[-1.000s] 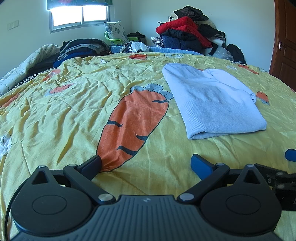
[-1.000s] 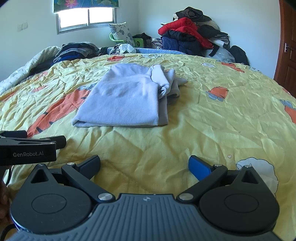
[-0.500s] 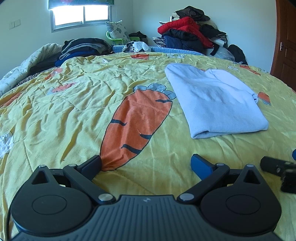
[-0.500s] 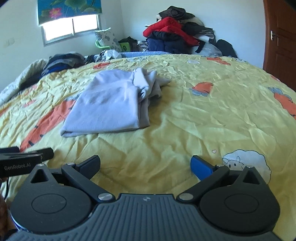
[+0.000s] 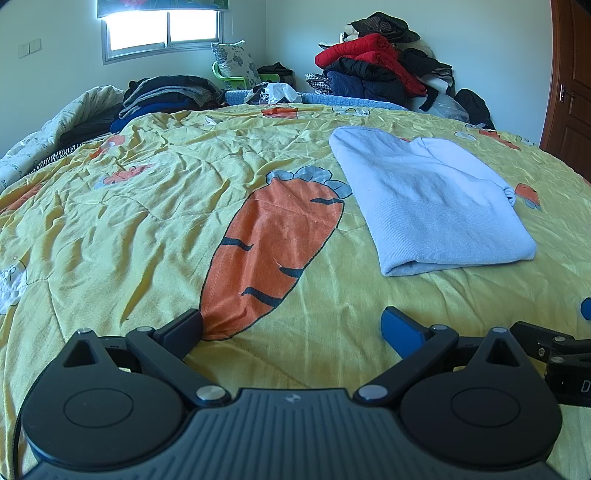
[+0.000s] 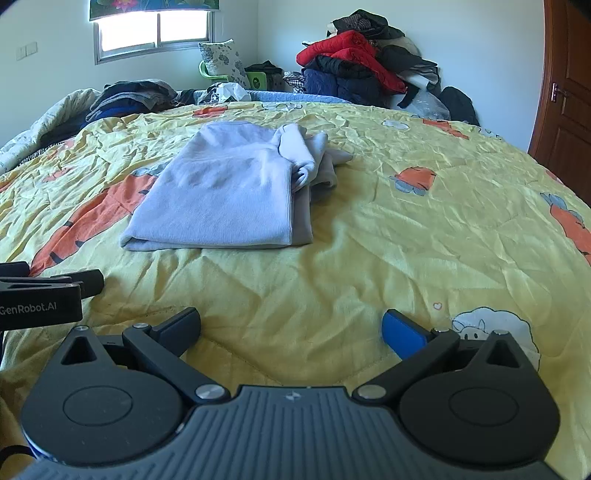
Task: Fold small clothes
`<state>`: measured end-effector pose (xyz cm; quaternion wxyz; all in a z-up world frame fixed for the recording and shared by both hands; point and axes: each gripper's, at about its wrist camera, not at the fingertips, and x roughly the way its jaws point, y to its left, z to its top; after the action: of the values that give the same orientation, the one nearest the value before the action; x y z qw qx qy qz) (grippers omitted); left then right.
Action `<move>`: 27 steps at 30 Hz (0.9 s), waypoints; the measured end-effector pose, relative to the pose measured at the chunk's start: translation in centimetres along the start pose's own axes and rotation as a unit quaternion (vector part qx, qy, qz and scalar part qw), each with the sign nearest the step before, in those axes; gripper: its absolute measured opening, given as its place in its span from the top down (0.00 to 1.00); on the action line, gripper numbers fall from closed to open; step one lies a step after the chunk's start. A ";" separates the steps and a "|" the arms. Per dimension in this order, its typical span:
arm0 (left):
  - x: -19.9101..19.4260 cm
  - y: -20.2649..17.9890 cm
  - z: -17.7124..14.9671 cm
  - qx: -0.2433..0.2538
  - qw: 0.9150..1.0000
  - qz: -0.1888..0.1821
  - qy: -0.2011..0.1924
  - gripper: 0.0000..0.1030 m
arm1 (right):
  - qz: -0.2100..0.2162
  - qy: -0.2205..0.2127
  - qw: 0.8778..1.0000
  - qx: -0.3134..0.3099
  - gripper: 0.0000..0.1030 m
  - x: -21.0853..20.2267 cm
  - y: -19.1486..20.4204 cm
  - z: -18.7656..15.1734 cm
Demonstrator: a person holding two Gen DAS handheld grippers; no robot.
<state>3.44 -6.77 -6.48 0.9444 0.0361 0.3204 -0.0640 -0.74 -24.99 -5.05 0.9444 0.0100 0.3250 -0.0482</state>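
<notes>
A pale blue sweater (image 5: 428, 199) lies folded on the yellow carrot-print bedspread (image 5: 147, 221), ahead and to the right in the left wrist view. The right wrist view shows the same sweater (image 6: 221, 199) ahead and to the left, with a bunched sleeve (image 6: 310, 155) at its far right corner. My left gripper (image 5: 291, 325) is open and holds nothing, low over the bedspread short of the sweater. My right gripper (image 6: 291, 325) is open too and holds nothing. Each gripper shows at the edge of the other's view: the right one (image 5: 554, 350) and the left one (image 6: 48, 291).
Beyond the bed's far edge sit a heap of red and dark jackets (image 5: 373, 70), a stack of dark folded clothes (image 5: 166, 96) and a green chair with a pillow (image 5: 236, 66). A brown door (image 5: 569, 92) stands at the right. A window (image 5: 162, 29) is on the back wall.
Both grippers stay open and low over the bed. The right wrist view swung off to the right and came back, so the sweater sits near where it was a second ago.
</notes>
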 end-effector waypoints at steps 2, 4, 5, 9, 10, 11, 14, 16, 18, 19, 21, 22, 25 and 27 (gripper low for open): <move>0.0 0.0 0.0 0.000 1.000 0.000 0.000 0.00 | 0.000 0.000 1.000 0.000 0.00 0.0 0.0 0.0; 0.0 0.2 0.0 0.000 1.000 0.000 0.000 0.00 | 0.000 0.000 1.000 0.001 0.00 0.0 0.0 0.0; 0.0 0.0 0.0 0.000 1.000 0.000 0.000 0.00 | 0.000 0.000 1.000 0.001 0.00 0.1 0.0 0.0; 0.0 0.1 0.0 0.000 1.000 0.000 0.000 0.00 | 0.000 0.000 1.000 0.001 0.00 0.0 0.0 0.0; 0.0 -0.2 0.0 0.000 1.000 0.000 0.000 0.00 | 0.000 0.000 1.000 0.001 0.00 0.0 0.0 0.0; 0.0 0.1 0.0 0.000 1.000 0.000 0.000 0.00 | 0.000 0.000 1.000 0.001 0.00 0.0 0.0 0.0; 0.0 -0.2 0.0 0.000 1.000 0.000 0.000 0.00 | 0.000 0.000 1.000 0.001 0.00 0.0 0.0 0.0; 0.0 -0.1 0.0 0.000 1.000 0.000 0.000 0.00 | 0.000 0.000 1.000 0.001 0.00 0.0 0.0 0.0; 0.0 -0.2 0.0 0.000 1.000 0.000 0.000 0.00 | 0.000 0.000 1.000 0.001 0.00 0.0 0.0 0.0; 0.0 -0.1 0.0 0.000 1.000 0.000 0.000 0.00 | 0.000 0.000 1.000 0.001 0.00 0.0 0.0 0.0; 0.0 0.0 0.0 0.000 1.000 0.000 0.000 0.00 | 0.000 0.000 1.000 0.001 0.00 0.0 0.0 0.0; 0.0 -0.1 0.0 -0.001 1.000 0.000 0.000 0.00 | 0.000 0.000 1.000 0.001 0.00 0.0 0.0 0.0; 0.0 0.0 0.0 0.000 1.000 0.000 0.000 0.00 | 0.000 0.000 1.000 0.001 0.00 0.0 0.0 0.0; 0.0 -0.1 0.0 0.000 1.000 0.001 0.000 0.00 | 0.000 0.000 1.000 0.001 0.00 0.0 0.0 0.0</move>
<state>3.45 -6.83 -6.49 0.9445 0.0358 0.3203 -0.0633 -0.70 -24.98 -5.06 0.9444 0.0110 0.3249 -0.0483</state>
